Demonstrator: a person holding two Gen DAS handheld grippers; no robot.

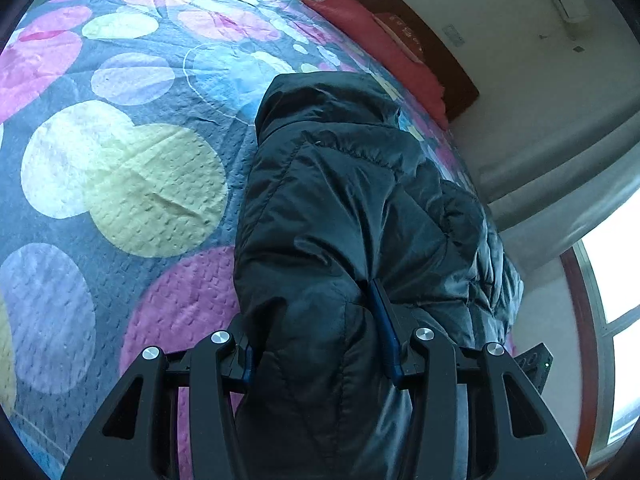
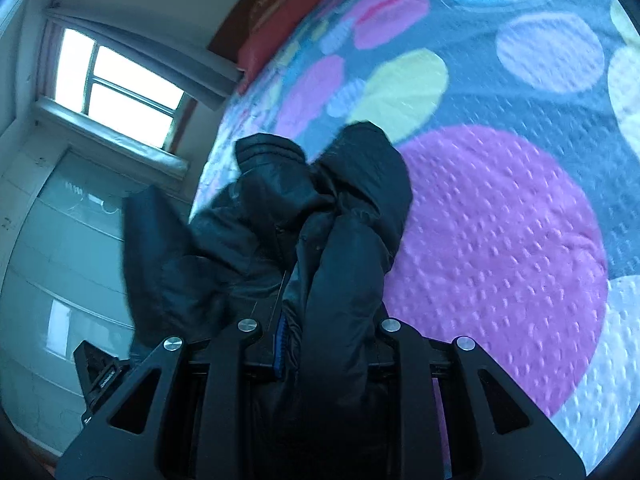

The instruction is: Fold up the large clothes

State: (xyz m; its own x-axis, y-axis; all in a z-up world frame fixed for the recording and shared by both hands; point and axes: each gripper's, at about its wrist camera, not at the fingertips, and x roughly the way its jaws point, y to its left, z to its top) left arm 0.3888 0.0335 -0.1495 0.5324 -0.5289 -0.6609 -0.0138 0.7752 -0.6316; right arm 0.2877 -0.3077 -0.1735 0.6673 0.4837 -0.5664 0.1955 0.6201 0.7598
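Observation:
A large black puffer jacket lies bunched near the right edge of a bed with a dotted bedspread. My left gripper is shut on a thick fold of the jacket's near end; its blue pads press the fabric from both sides. In the right wrist view the same jacket hangs crumpled over the bed's left edge, hood and a sleeve sticking up. My right gripper is shut on a fold of it, with one blue pad showing; the other is hidden by cloth.
A red pillow and a dark wooden headboard stand at the bed's far end. A window and a white wall are beside the bed. The other gripper's body shows at lower left of the right wrist view.

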